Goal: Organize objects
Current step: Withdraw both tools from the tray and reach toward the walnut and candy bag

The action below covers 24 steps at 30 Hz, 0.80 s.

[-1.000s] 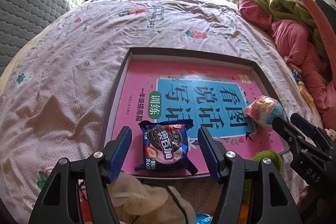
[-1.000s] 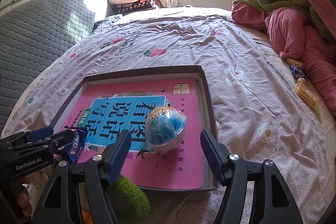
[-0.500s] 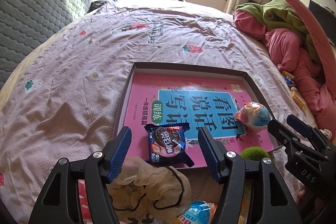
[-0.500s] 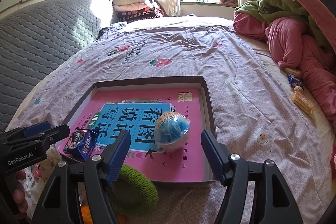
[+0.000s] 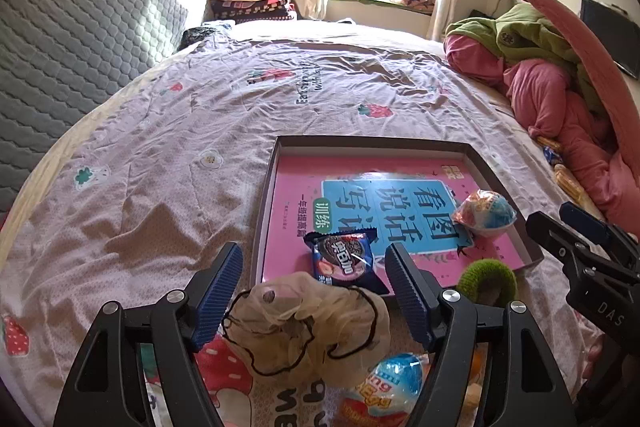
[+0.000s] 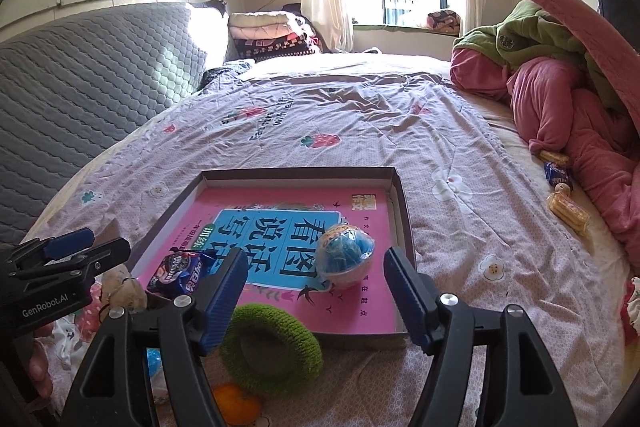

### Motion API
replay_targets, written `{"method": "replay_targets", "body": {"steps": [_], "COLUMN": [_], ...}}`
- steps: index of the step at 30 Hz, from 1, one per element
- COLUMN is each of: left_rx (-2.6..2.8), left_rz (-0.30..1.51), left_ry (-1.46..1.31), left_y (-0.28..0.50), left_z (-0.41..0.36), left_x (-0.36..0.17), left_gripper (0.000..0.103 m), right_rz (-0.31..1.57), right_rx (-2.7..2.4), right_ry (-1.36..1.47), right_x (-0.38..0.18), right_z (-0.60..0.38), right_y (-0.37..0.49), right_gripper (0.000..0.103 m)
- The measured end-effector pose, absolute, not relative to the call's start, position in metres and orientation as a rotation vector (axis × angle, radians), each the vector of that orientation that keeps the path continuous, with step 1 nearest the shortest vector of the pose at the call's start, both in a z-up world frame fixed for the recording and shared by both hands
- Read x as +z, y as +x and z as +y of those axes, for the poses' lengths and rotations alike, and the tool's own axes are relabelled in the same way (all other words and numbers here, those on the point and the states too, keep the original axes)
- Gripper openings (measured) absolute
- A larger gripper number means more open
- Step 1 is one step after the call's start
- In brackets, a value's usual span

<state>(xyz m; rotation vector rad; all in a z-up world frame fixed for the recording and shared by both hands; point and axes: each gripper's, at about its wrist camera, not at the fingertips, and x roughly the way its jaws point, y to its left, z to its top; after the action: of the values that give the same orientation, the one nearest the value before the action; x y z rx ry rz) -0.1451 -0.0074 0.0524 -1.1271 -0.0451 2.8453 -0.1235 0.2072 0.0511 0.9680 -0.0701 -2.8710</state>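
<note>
While both sets of jaws stand released, the cookie packet [image 5: 344,259] lies beyond the left gripper [image 5: 314,291], just opening wider.

Both grippers [image 5: 314,291] [image 6: 312,297] agape, empty

Glossy foil cookie packet [image 5: 344,259], fuzzy knitted green ring [image 6: 272,347], matt cardboard tray [image 6: 406,223], wrinkled cotton bedsheet [image 5: 160,167].
</note>
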Motion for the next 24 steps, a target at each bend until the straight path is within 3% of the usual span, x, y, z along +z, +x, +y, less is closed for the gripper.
{"method": "replay_targets", "body": {"steps": [24], "left_rx": [2.788], "left_rz": [-0.036], "left_ry": [-1.124], "left_y": [-0.087], "left_z": [0.005], "left_x": [0.038], "left_gripper": [0.075], "right_rz": [0.015], "right_rx": [-2.834], "right_ry": [0.909], "right_x": [0.054], "right_z": [0.201], "right_y": [-0.078], "right_gripper": [0.075]}}
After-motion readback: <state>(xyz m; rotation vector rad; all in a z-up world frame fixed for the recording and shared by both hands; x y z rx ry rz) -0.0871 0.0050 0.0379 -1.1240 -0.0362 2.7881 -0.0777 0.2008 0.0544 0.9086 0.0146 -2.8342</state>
